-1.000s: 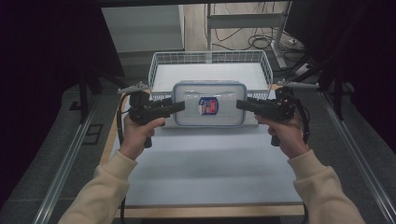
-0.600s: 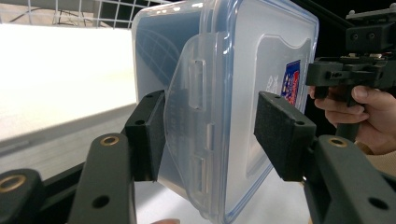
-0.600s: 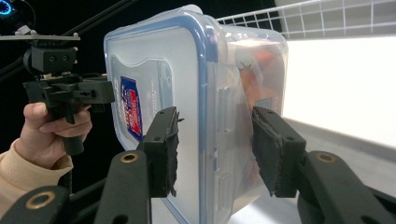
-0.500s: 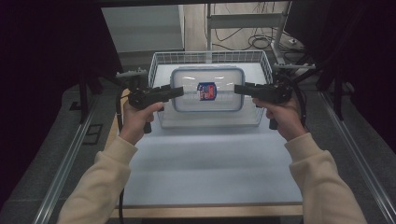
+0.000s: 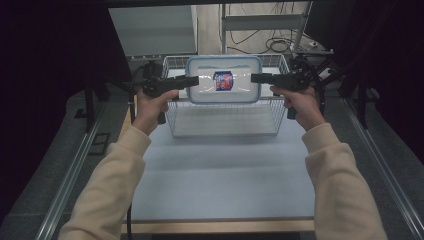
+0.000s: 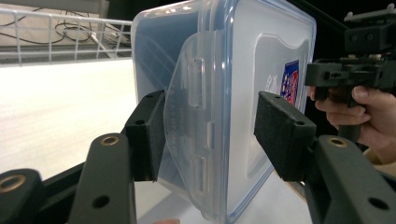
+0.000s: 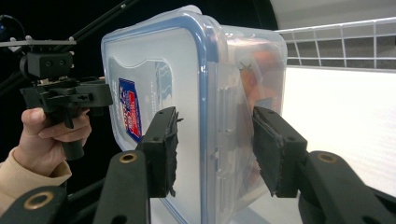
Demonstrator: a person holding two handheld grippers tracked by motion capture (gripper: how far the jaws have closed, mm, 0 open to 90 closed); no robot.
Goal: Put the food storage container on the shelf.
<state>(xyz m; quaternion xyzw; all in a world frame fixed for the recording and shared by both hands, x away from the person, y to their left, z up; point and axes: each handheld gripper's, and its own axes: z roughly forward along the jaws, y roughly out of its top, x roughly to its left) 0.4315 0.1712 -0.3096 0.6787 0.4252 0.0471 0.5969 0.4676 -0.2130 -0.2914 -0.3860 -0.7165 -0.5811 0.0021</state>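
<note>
A clear plastic container [image 5: 223,80] with a blue-rimmed lid and a red and blue sticker hangs level above the wire basket [image 5: 225,131], lid facing up. My left gripper [image 5: 192,81] is shut on its left end, jaws astride the latch flap [image 6: 196,116]. Its right end is clamped the same way by my right gripper [image 5: 257,77]. In the left gripper view the container [image 6: 233,84] stands between the pads [image 6: 280,135]. The right gripper view shows the container [image 7: 187,84] with something orange inside, between that gripper's pads [image 7: 164,149].
The white wire basket stands at the far middle of the pale table [image 5: 220,180], its floor bare. Metal rails [image 5: 70,175] run along both table sides. A stand and cables [image 5: 280,45] lie beyond the basket.
Both grippers have carried the container up and away from the person, from the table in front of the basket to above the basket.
</note>
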